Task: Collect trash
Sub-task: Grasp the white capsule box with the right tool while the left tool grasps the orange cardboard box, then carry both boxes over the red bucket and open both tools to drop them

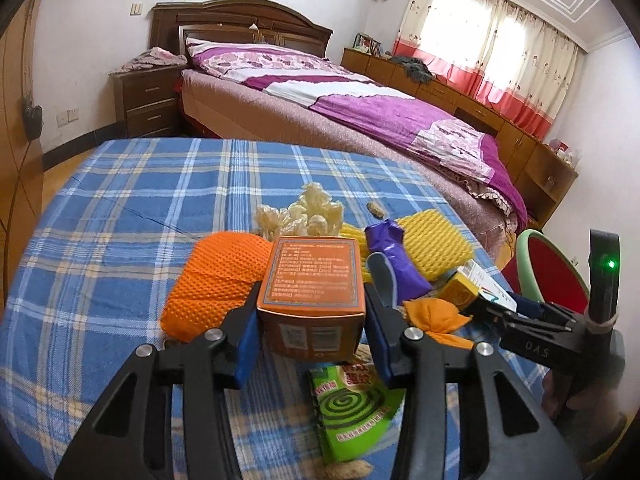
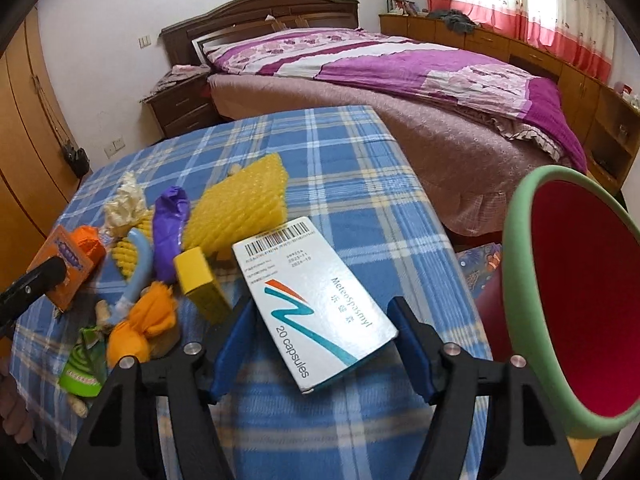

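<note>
My left gripper [image 1: 310,312] is shut on an orange carton [image 1: 312,280] and holds it above the blue plaid cloth [image 1: 120,208]; it also shows in the right wrist view [image 2: 68,264]. My right gripper [image 2: 324,332] is shut on a white capsule box [image 2: 316,300], held slantwise between the blue pads. A red bin with a green rim [image 2: 576,300] stands at the table's right edge, close to the right gripper. Trash lies between the grippers: orange netting [image 1: 216,280], yellow foam netting [image 2: 244,204], a purple wrapper [image 2: 170,232], a small yellow box [image 2: 200,280], a green mosquito-coil packet [image 1: 352,408].
A crumpled white foam piece [image 1: 304,212] and an orange cloth scrap [image 2: 144,328] lie in the pile. A bed with a purple quilt [image 1: 360,104] stands beyond the table. A nightstand [image 1: 148,96] is at far left, low cabinets [image 1: 480,108] under the window.
</note>
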Motion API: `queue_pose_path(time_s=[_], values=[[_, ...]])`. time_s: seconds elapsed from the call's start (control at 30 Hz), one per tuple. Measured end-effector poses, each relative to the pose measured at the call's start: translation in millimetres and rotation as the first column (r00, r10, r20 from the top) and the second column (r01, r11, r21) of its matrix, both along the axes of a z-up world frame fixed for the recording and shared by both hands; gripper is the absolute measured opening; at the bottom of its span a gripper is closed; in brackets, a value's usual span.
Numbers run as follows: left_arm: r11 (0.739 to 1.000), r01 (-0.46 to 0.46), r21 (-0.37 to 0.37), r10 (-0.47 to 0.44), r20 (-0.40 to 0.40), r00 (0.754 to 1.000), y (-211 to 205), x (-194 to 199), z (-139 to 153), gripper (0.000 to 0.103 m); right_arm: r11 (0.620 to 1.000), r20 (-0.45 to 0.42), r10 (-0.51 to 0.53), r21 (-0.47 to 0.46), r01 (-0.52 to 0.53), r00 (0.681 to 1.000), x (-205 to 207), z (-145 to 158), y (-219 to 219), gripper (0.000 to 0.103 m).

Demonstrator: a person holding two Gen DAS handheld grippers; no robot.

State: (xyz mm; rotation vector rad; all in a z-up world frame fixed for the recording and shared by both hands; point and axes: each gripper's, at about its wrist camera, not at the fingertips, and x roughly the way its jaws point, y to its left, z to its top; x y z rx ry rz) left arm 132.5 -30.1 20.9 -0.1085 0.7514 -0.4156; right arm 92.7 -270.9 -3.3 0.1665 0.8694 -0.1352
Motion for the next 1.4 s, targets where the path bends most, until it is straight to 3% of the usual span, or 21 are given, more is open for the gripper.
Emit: queue_pose_path(time_s=[0.37, 0.7, 1.4], values=[[1.0, 0.015, 0.001, -0.015, 0.075, 0.997, -5, -44, 31, 0.046, 0.997, 0.079, -0.044, 0.07, 0.038, 0.996, -57, 29, -1, 0.07], [0.998, 0.056, -0.013, -0.054, 0.1, 0.994, -19, -72, 55, 0.046, 0.995, 0.163, -0.072, 0.079, 0.059, 0.984, -100, 61, -10, 0.07], [0.965, 0.262, 0.018, -0.263, 0.093, 0.96, -130, -77, 73, 0.046, 0.969, 0.235, -0.246, 0.099, 0.228, 0.941, -149, 82, -101, 0.07]])
